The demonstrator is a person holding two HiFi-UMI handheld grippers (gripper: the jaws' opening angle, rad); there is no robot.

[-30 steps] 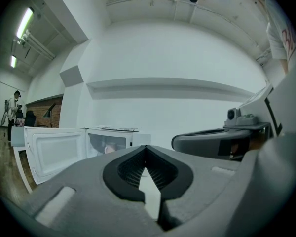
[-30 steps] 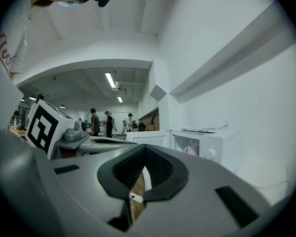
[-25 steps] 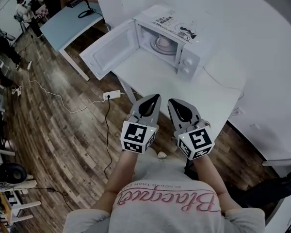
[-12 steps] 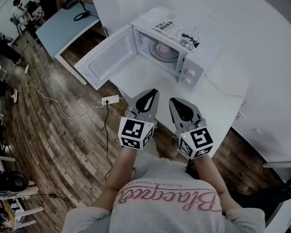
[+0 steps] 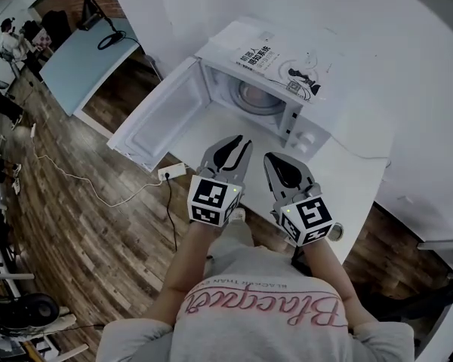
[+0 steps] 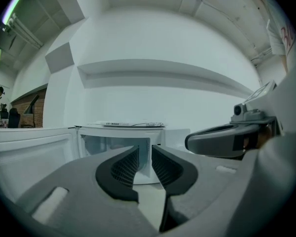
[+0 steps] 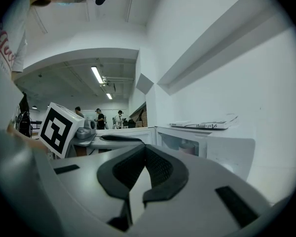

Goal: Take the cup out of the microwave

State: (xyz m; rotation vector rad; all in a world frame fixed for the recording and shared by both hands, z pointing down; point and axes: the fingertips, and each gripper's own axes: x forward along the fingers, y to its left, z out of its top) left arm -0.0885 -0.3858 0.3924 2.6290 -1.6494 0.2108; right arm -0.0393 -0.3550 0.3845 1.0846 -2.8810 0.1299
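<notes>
Table (image 5: 343, 164) | microwave (image 5: 287, 59) at its far edge, door (image 5: 162, 119) open | left gripper (image 5: 238, 142) jaws slightly parted, right gripper (image 5: 276, 158) jaws pressed together, both empty, over the near edge | cup (image 5: 255, 93) inside microwave, untouched: reach, grasp and lift-out all remain

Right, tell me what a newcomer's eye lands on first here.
The white microwave on the table stands out, its door swung wide open and a cup inside. Next come the two marker-cube grippers, the left gripper and the right gripper, held side by side in front of it, both empty.
</notes>
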